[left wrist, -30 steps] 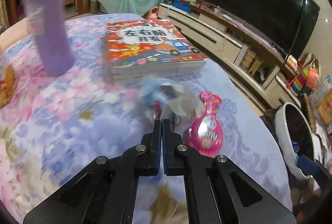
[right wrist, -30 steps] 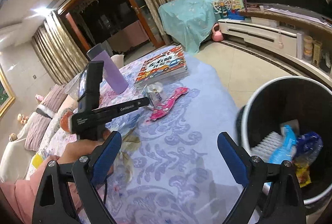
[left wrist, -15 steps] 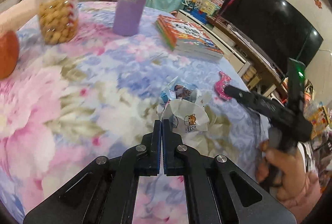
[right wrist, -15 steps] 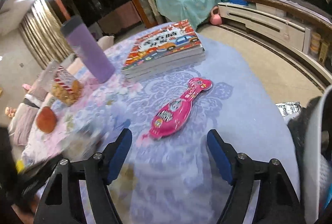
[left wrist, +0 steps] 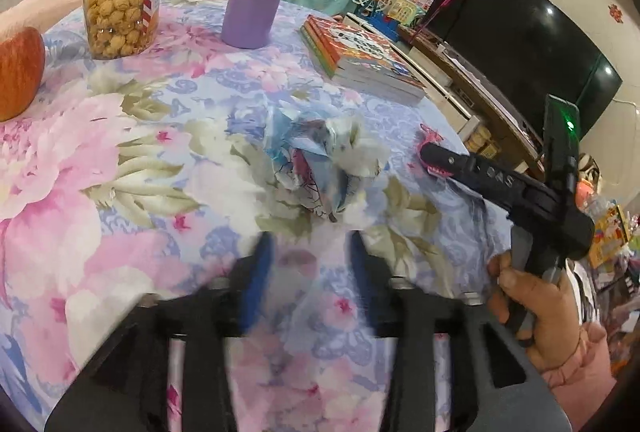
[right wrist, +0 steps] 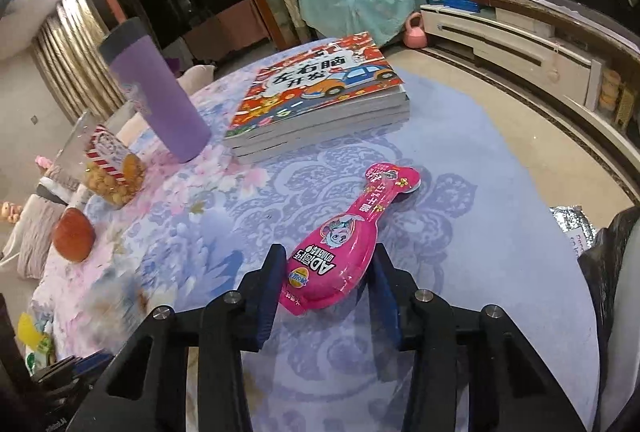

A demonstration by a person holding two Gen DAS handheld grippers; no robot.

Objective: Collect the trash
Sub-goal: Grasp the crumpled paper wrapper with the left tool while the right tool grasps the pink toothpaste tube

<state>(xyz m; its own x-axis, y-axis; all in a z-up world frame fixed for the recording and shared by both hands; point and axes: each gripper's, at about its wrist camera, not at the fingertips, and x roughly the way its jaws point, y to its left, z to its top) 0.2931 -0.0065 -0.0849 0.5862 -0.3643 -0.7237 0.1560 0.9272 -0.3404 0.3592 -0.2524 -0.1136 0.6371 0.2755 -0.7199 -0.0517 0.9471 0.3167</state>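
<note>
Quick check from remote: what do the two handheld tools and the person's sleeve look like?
Each tool is black plastic with silver screws and blue finger pads. The right tool's body carries pale lettering and a green light. The right hand emerges from a pink sleeve.

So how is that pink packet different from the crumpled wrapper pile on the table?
The pink packet is flat, smooth and bottle-shaped; the crumpled wrappers are a scrunched, shapeless heap.
The pink packet is one bright colour; the crumpled wrappers mix blue, white and bits of print.
The pink packet lies between the closing jaws of the right gripper; the crumpled wrappers lie ahead of the opening left gripper, not between its fingers.
Both rest on the flowered tablecloth.
</note>
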